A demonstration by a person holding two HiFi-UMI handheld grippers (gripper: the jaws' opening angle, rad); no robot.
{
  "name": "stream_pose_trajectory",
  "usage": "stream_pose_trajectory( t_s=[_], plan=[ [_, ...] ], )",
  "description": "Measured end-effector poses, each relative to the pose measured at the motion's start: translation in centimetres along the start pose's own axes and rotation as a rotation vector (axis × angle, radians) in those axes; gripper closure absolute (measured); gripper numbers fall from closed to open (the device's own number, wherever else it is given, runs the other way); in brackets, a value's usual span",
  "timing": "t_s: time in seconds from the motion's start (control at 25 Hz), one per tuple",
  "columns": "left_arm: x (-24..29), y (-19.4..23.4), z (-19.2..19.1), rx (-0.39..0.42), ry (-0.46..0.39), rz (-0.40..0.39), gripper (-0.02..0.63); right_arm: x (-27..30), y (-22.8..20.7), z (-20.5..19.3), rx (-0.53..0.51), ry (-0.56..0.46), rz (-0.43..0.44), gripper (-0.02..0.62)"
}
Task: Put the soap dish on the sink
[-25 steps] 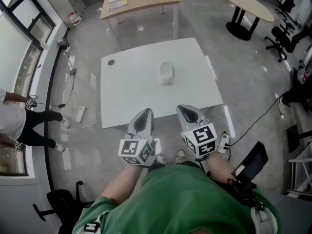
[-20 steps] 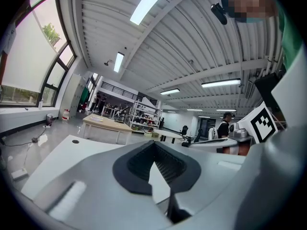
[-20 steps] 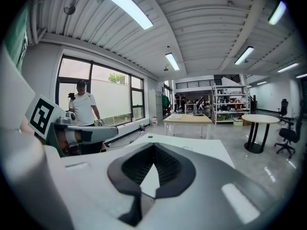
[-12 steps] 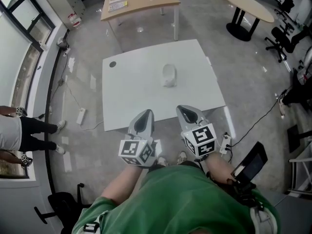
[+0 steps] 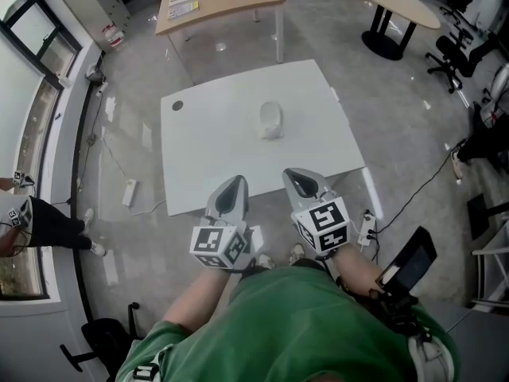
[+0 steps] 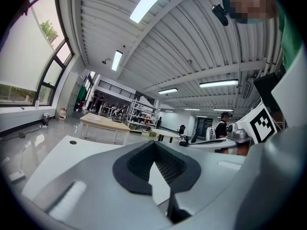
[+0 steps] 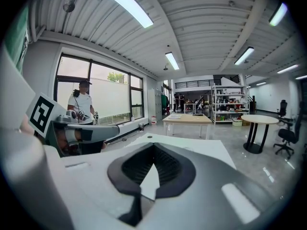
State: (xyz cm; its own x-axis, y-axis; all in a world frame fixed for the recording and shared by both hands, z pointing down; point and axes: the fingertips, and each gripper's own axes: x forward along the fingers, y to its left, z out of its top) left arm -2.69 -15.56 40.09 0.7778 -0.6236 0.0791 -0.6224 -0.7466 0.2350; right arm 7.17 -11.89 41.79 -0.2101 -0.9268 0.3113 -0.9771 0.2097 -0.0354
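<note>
Overhead, a white rectangular table [image 5: 207, 150] was seen on a grey floor, with a person in a green shirt [image 5: 294, 325] placed at its near edge. The left gripper [image 5: 233, 185] and the right gripper [image 5: 295, 177] were held side by side, apart from each other, with their tips shown against that near edge. Each gripper's jaws were pressed together at the tips, and nothing was clamped between them. A small pale object was set alone near the table's middle. It was probably the soap dish [image 5: 271, 120], though its shape was blurred from so far off. It was placed well ahead of both grippers and well clear of every edge, and bare tabletop was left all round it. Open floor was left along the table's sides. A wooden table [image 5: 219, 2] was placed beyond the far edge and a round table [image 5: 398, 2] to the far right. A power strip [image 5: 129, 192] with cables was laid on the floor to the left.
</note>
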Motion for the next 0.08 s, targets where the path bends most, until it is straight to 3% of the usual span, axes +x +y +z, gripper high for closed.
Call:
stream_pose_trajectory(
  t_s=[0.08],
  plan=[
    [-0.16,0.25,-0.5,0.002,0.001,-0.011,0.6,0.16,0.25,-0.22,0.0,0.0,-0.002,0.594]
  ],
)
